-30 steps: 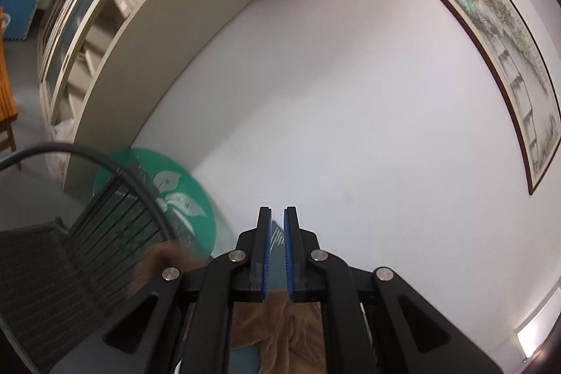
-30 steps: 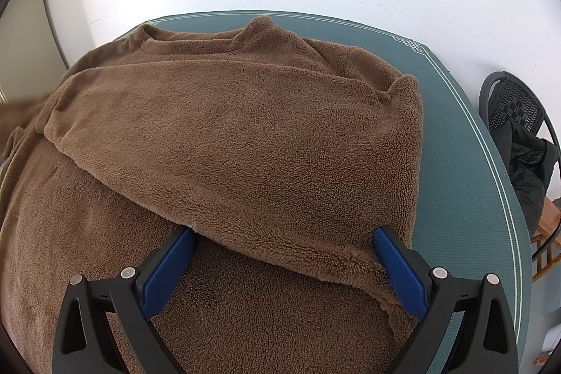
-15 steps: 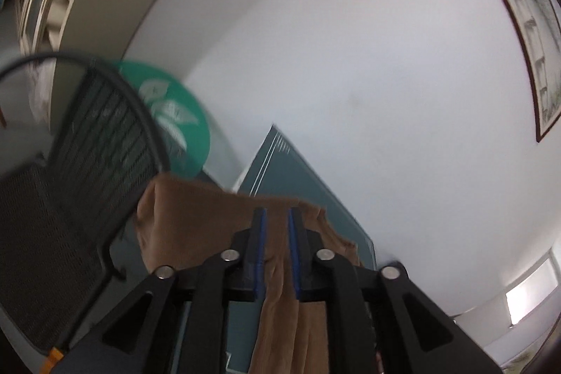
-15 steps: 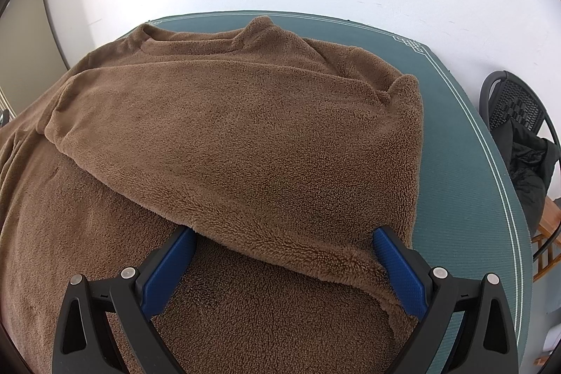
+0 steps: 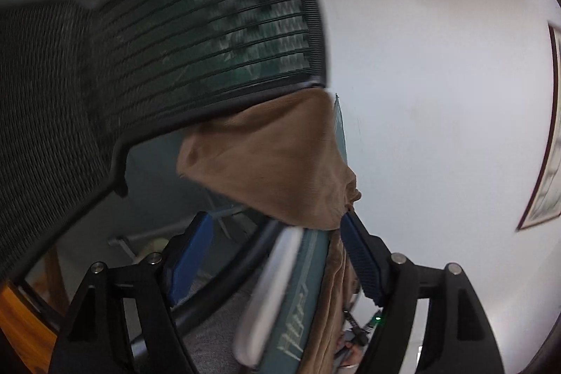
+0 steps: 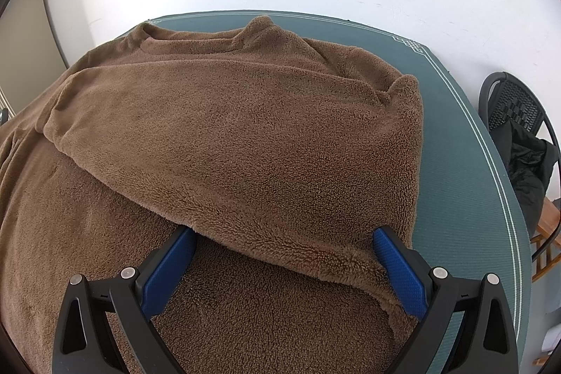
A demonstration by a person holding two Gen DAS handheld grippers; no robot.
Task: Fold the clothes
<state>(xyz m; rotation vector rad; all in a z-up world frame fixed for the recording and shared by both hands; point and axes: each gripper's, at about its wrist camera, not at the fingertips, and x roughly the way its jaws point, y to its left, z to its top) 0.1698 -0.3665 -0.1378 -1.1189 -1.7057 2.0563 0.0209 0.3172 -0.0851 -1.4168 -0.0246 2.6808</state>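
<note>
A brown fleece sweater (image 6: 245, 135) lies spread on the teal table (image 6: 466, 163), its right side folded over the body. My right gripper (image 6: 284, 240) is open, its blue pads straddling the folded edge near the hem. In the left wrist view my left gripper (image 5: 277, 233) is open at the table's edge (image 5: 298, 297). A brown sleeve (image 5: 277, 160) hangs over that edge just ahead of the fingers, and cloth touches the right pad (image 5: 361, 255). The view is blurred.
A black mesh chair (image 5: 168, 41) stands close on the left of my left gripper. Another black chair with a dark jacket (image 6: 526, 163) stands to the right of the table. A white wall runs behind the table, with a framed picture (image 5: 550, 142).
My left gripper has opened and swung down toward the table edge, letting go of the sleeve. The chair now fills its view. My right gripper has not moved.
</note>
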